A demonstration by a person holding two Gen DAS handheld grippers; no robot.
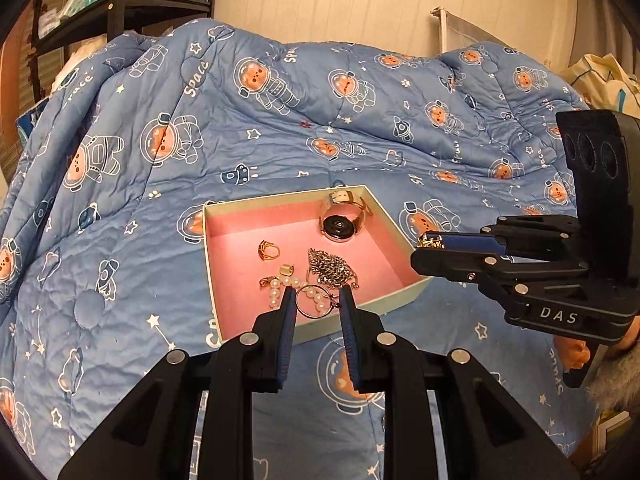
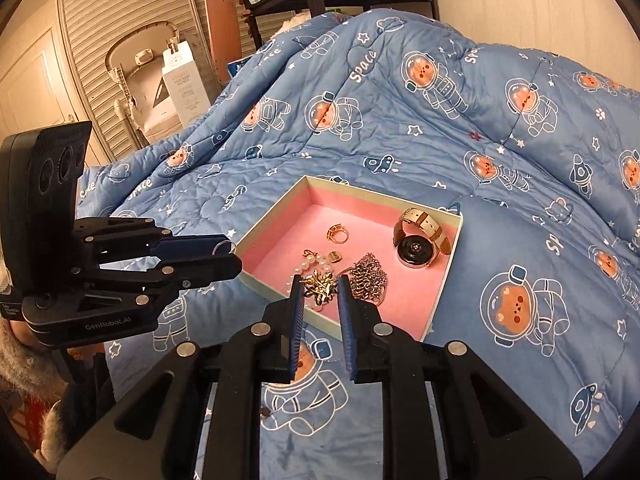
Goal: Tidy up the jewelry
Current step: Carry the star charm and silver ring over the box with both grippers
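Left fingers: my left gripper (image 1: pixel 317 299) holds a thin round hoop ring (image 1: pixel 314 301) between its ribbed blue pads, spread only as far as the hoop is broad, over the near edge of the box.
Right fingers: my right gripper (image 2: pixel 319 289) pinches a tangled gold chain piece (image 2: pixel 319 287), spiky and glinting, above the box's near side; in the left view the same gold bit (image 1: pixel 430 241) sticks out at the tips of that gripper.
Box: a shallow open box (image 1: pixel 390 216) with pale cream walls and a smooth pink lining, lying on the bed.
Watch: a round black-faced watch (image 1: pixel 339 227) with a metal rim and a cream strap, curled on its side in the far corner of the box.
Gold ring: a gold ring (image 1: pixel 267 249) with an amber stone, on the pink floor near the left wall.
Silver chain: a heaped silver link chain (image 1: pixel 330 267), chunky and bright, in the middle of the box.
Pearls: a string of white pearl beads (image 1: pixel 286 286) with a gold clasp, next to a small gold band (image 1: pixel 286 270).
Bed cover: a quilted blue blanket (image 1: pixel 168 208) printed with astronaut bears, stars and the word "Space", rumpled and soft.
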